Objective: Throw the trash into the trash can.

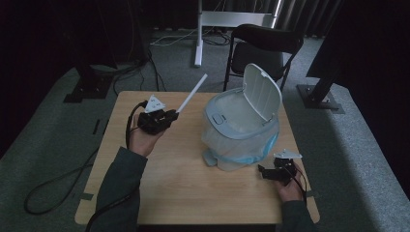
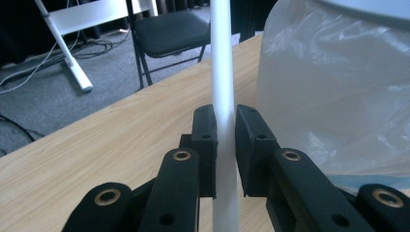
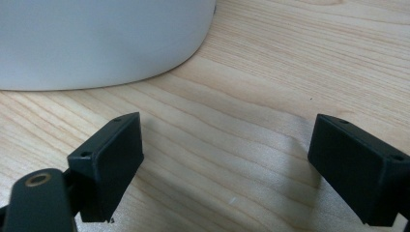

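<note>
On the wood table (image 1: 193,193), the left gripper (image 1: 173,114) pinches a white stick (image 1: 192,93), not yet in the open bin (image 1: 241,128); the right gripper (image 1: 265,172) gapes empty.

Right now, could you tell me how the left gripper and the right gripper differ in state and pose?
The left gripper is shut on a white tube; the right gripper is open with nothing between its fingers. The left gripper is held up left of the bin, the tube slanting toward it; the right gripper sits low over the table by the bin's base. Both have black fingers.
</note>
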`<state>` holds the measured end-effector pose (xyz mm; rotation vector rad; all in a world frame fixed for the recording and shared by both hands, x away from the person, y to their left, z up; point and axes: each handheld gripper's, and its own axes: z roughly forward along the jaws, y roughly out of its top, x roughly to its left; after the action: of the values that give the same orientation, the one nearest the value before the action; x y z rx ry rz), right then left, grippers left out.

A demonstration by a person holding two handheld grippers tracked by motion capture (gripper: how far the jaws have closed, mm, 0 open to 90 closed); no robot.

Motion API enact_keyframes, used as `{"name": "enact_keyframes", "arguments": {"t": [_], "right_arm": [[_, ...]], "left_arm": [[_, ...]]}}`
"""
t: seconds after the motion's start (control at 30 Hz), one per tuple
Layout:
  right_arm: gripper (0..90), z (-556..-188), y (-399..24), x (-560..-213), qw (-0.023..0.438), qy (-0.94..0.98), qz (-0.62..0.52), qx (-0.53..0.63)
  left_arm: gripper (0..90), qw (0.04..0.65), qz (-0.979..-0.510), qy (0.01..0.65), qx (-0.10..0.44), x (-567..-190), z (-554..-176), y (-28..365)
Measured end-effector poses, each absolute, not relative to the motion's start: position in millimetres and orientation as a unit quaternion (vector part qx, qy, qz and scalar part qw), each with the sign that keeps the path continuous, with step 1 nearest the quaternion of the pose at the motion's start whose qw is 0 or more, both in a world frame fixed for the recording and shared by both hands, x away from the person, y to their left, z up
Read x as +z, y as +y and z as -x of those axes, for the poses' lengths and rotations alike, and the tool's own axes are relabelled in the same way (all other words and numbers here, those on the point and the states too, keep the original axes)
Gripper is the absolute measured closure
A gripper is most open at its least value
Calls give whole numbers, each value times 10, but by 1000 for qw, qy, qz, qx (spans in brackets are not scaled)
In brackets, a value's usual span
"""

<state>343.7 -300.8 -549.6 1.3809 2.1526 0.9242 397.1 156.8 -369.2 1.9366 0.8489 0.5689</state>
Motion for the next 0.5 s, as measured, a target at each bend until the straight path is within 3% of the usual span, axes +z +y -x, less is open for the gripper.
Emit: {"name": "enact_keyframes", "arguments": {"t": [0.5], "right_arm": [[113,-3437,-3009,-5496,210,774,-496,332]], "left_arm": [[794,469,-785,327,238,-3560,-3900,1505]]}}
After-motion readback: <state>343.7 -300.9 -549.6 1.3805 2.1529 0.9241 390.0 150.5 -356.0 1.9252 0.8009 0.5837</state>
